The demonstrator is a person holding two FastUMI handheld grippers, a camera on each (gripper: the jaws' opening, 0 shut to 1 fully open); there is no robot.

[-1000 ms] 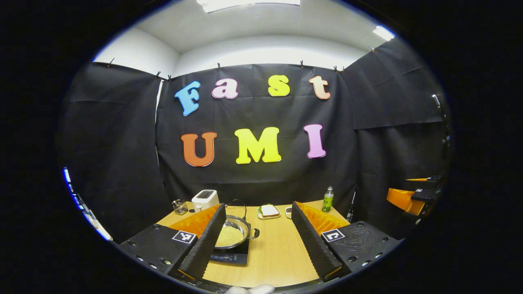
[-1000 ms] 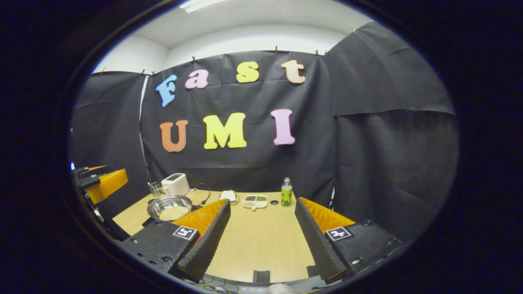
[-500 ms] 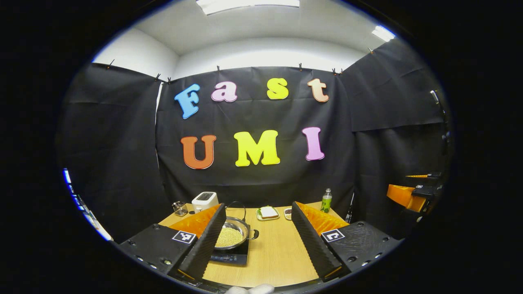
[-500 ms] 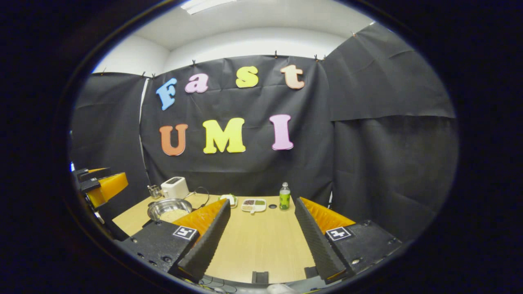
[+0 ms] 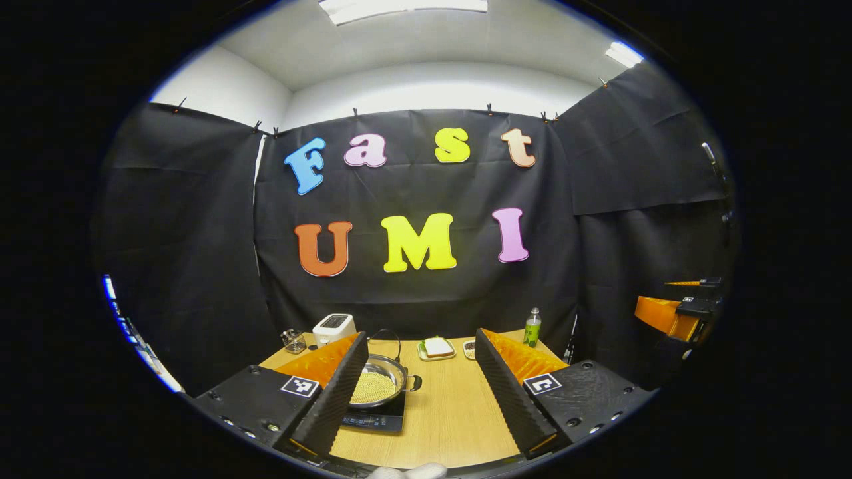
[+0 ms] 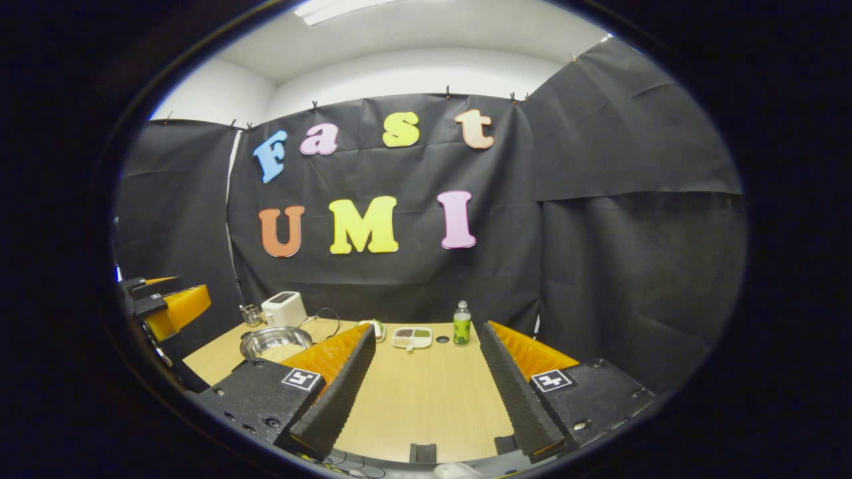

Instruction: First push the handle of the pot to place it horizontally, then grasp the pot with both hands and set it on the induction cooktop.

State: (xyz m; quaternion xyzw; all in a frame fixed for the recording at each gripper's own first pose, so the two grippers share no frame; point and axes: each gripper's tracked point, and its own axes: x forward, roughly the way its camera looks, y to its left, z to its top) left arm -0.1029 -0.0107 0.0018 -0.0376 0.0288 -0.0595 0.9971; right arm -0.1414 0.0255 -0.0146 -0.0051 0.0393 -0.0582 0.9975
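Holding both grippers spread — left gripper (image 5: 421,392), right gripper (image 6: 426,389) — we see the pot (image 5: 379,380) on the cooktop (image 5: 374,419) at 7 o'clock; the right gripper view adds a divided dish (image 6: 412,336).

On the light wooden table (image 5: 452,426): one round steel pot of pale grains (image 5: 377,382); one flat black induction cooktop (image 5: 373,419); one white boxy toaster (image 5: 333,327), far left; one small clear glass holder (image 5: 291,340); one small plate with a white slice (image 5: 437,347); one white divided snack tray (image 6: 412,336); one green plastic bottle (image 5: 532,326), far right.
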